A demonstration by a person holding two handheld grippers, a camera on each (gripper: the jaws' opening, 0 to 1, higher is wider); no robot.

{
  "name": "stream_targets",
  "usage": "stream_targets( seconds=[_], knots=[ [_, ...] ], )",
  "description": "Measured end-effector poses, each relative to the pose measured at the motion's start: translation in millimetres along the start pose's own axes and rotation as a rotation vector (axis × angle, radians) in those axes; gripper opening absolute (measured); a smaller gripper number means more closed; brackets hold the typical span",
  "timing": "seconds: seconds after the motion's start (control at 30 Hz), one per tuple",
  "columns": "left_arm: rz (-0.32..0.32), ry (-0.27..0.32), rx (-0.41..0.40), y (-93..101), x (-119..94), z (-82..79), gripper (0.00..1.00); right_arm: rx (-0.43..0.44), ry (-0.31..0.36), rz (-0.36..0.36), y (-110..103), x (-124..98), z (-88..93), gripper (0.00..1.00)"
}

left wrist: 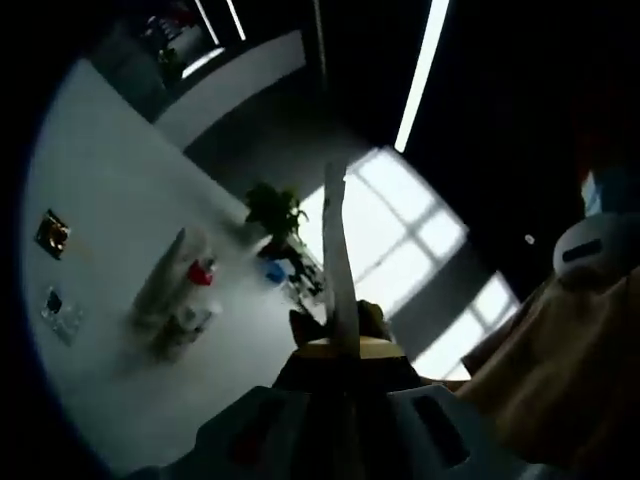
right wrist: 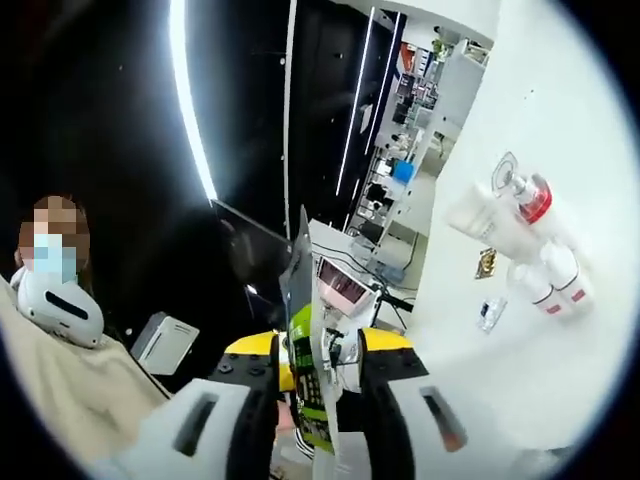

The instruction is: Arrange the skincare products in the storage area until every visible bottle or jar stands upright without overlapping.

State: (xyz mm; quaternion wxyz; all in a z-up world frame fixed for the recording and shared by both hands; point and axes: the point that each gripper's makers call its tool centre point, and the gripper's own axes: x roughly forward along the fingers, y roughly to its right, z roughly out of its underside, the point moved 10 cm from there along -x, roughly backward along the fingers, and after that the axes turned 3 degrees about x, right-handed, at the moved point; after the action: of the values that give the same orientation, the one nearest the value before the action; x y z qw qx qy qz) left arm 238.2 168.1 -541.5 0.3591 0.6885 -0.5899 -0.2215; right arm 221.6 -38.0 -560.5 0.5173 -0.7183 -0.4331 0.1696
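White jaws of the left gripper (left wrist: 342, 345) closed on a thin pale flat item (left wrist: 338, 250); right gripper (right wrist: 318, 400) closed on a green-printed flat pack (right wrist: 305, 350). Skincare products (right wrist: 535, 245) clustered on the white surface (right wrist: 500, 370), well apart from both grippers. Judged step: carrying items toward storage. Next: bring both down, set upright without overlap.

Thin card (left wrist: 338, 262) between left tongs (left wrist: 340, 400); potted plant (left wrist: 275, 212) behind; flat packet (right wrist: 305, 340) between right tongs (right wrist: 315, 420).
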Motion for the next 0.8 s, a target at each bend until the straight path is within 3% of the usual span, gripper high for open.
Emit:
stream_targets(
  seconds=[0.17, 0.33, 0.47, 0.63, 0.8],
  knots=[
    [-0.019, 0.004, -0.022, -4.9, -2.9, -1.5, 0.00, 0.003, -0.005, 0.004, 0.6, 1.1, 6.8, 0.18],
    [-0.046, 0.006, -0.054, -10.3, -5.3, -1.0, 0.00, 0.024, 0.041, -0.008, 2.9, 0.2, 6.3, 0.02],
    [-0.077, -0.007, -0.111, -14.3, -4.7, -1.1, 0.00, 0.041, 0.055, -0.015, 1.5, 0.4, 8.7, 0.01],
    [-0.103, 0.032, -0.106, -19.0, -1.9, -0.1, 0.06, 0.089, 0.108, -0.018, 4.5, -1.0, 11.1, 0.01],
    [-0.141, 0.013, -0.190, -27.1, -6.5, 17.8, 0.11, 0.103, 0.106, 0.020, 9.7, -3.4, 15.4, 0.01]
  ],
)
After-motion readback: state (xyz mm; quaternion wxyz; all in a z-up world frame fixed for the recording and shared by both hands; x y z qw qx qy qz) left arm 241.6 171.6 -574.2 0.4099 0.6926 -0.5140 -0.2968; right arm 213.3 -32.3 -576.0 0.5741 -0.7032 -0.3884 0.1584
